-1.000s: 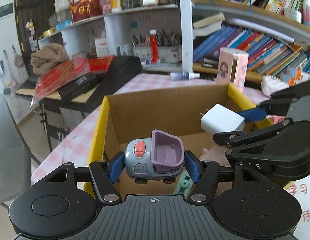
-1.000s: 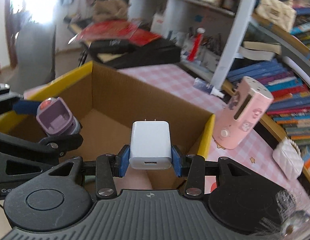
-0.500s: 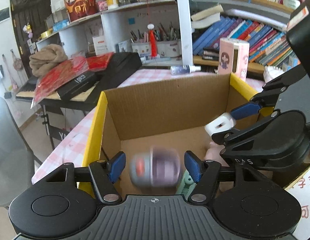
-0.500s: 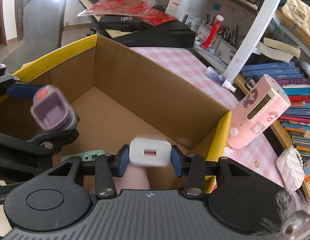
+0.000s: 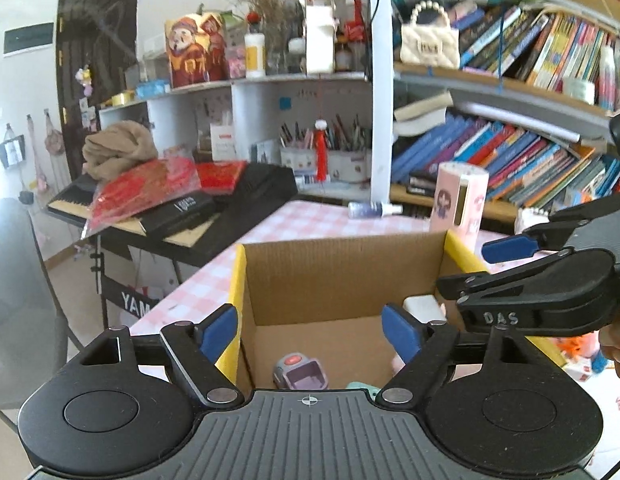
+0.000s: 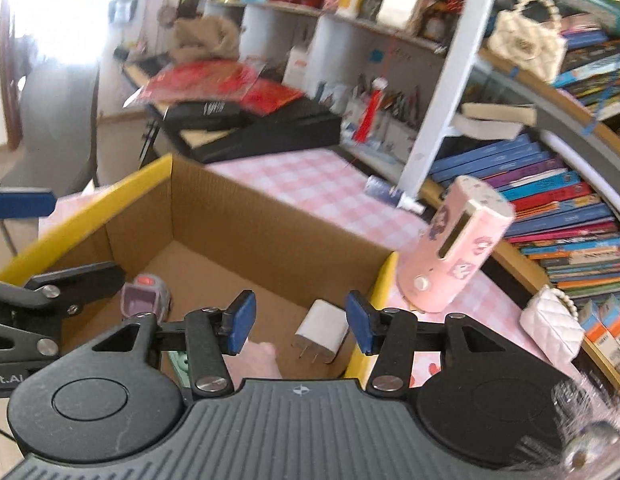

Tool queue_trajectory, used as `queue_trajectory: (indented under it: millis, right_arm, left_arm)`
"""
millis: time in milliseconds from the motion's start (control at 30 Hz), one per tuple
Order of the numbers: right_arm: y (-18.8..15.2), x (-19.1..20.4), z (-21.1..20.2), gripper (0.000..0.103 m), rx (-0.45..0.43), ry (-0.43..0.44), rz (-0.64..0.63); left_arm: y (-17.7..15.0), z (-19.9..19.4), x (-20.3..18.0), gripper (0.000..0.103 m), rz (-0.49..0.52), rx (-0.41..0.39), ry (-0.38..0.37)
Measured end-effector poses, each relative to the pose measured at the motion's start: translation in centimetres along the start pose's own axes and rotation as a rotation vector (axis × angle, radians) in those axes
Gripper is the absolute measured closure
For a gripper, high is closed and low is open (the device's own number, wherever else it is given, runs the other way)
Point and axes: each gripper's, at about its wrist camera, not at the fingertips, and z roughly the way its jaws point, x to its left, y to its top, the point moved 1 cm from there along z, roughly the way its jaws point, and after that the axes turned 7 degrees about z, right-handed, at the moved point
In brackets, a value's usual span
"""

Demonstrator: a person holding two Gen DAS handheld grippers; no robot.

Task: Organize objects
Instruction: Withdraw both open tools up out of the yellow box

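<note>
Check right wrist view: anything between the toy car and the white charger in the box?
Only bare cardboard floor between toy car and charger inside the box.

A box (image 6: 269, 236) sits on the desk (image 6: 310, 184); inside lie a toy car (image 6: 145, 296) and, to its right, a charger (image 6: 322, 330).

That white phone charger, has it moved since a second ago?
Yes. The white charger was pinched in the right claw above the cardboard box; now it lies on the box floor near the yellow-edged right wall, and the claw is open.
</note>
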Motion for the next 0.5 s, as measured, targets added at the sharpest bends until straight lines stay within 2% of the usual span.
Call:
queue_trajectory:
  millis: [267, 500]
  right_arm:
    - [-1.1, -0.2, -5.2, 0.055, -0.087, -0.063, 0.125]
    - [-4.3, 0.5, -9.5, 0.055, -0.117, -0.120, 0.209]
  left_arm:
    - [-1.0, -3.6, 0.7, 0.020, -0.014, -0.041, -0.009]
    - [-3.3, -6.4, 1.1, 0.019, -0.019, -0.022, -0.019]
